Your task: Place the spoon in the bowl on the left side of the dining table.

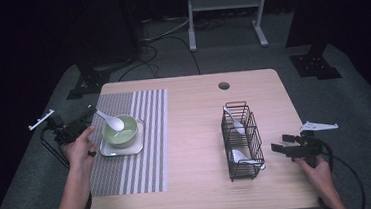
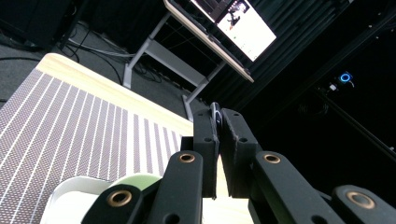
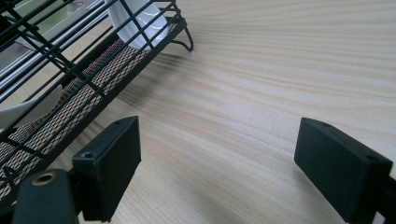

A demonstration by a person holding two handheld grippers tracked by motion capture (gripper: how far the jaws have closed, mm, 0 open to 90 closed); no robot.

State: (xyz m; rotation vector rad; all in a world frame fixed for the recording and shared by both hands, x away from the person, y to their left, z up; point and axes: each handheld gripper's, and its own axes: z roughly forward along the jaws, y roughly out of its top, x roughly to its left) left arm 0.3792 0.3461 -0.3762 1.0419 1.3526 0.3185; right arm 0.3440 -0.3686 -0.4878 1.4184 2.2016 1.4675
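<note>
In the high view, the left gripper [image 1: 90, 113] sits at the left edge of the desk [image 1: 196, 134], held in the person's left hand [image 1: 79, 148], and its fingers are pinched on the handle of a white spoon [image 1: 111, 121] whose scoop lies over the rim of a green bowl [image 1: 121, 131]. The bowl stands on a pale square tray [image 1: 103, 150], which rests on a grey striped mat [image 1: 142, 158] covering the left part of the desk. Right of the middle stands a black wire rack [image 1: 243, 140] with two more white spoons [image 1: 236, 122] in its compartments, one toward the far end and one toward the near end. The right gripper [image 1: 278, 144], in the right hand [image 1: 320, 170], hovers just beside the rack's near right corner, its fingers spread apart with nothing between them. In the left gripper view, the two black fingers [image 2: 207, 140] stand pressed almost together, with the thin edge of the spoon's handle [image 2: 215, 113] showing at their tips; below them are the bowl's green rim and the tray's corner on the striped mat. In the right gripper view, the fingers [image 3: 114, 158] stand wide apart above bare wood, holding nothing, and the wire rack with a spoon's white scoop [image 3: 140, 28] lies at the upper left, apart from them.
</note>
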